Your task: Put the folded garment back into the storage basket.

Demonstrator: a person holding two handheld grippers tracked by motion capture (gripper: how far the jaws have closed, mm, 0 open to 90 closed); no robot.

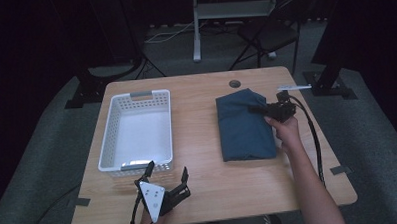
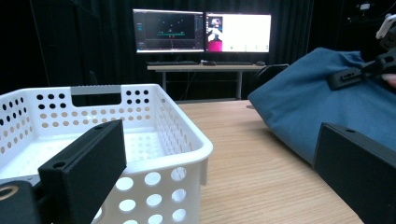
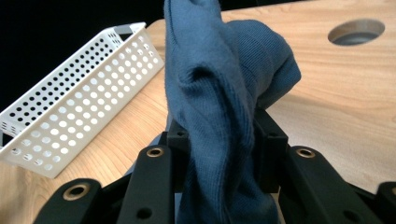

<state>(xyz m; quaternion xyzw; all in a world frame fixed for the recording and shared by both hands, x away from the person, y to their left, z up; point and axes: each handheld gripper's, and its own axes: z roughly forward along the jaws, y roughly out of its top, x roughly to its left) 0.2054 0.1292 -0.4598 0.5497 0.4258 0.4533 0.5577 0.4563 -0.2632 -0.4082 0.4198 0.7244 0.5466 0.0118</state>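
Observation:
A folded blue cloth (image 1: 244, 125) lies on the right half of the wooden table (image 1: 201, 117). My right gripper (image 1: 259, 110) is shut on its far right edge, and in the right gripper view the blue cloth (image 3: 219, 107) is bunched up between the two jaws. A white perforated basket (image 1: 137, 131) stands empty on the left half. My left gripper (image 1: 167, 172) hovers open near the front edge, just in front of the basket's near wall. From the left gripper view, the basket (image 2: 154, 140) is at left and the cloth (image 2: 322, 102) at right.
A round cable hole (image 1: 234, 83) sits at the table's far edge. Behind the table stand a folding chair (image 1: 271, 32) and a desk frame (image 1: 218, 13). Two lit monitors (image 2: 201, 31) are on a far desk. Bare wood lies between basket and cloth.

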